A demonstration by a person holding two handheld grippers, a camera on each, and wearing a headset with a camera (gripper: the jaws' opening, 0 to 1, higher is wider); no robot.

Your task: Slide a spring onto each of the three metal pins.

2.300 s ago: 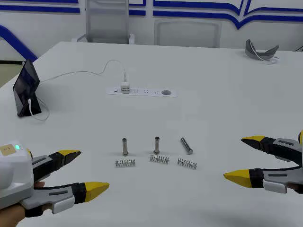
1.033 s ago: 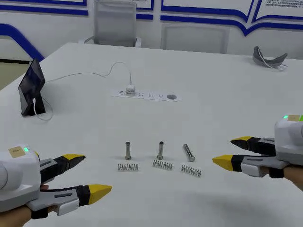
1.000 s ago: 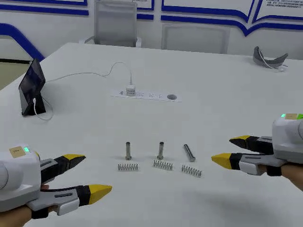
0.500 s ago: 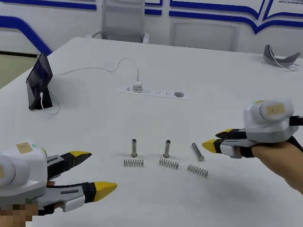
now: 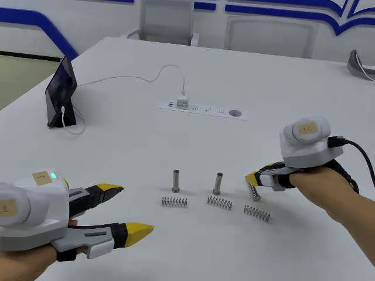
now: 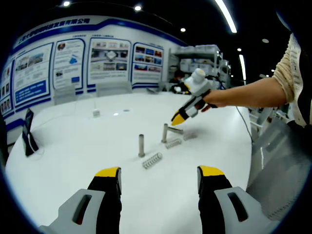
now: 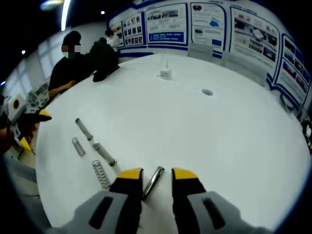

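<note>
Yellow tips of your right gripper (image 7: 155, 174) straddle the lying pin (image 7: 153, 181) with a gap on either side, not clamped. Its near end is hidden under the jaws. Your left gripper (image 6: 158, 171) hangs wide and empty, with an upright pin (image 6: 141, 145) and a spring (image 6: 152, 160) ahead of it.

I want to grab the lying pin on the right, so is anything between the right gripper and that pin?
Nothing visible. The right gripper has its open jaws on either side of the lying pin. The nearest spring lies beside it on the table, outside the jaws.
</note>
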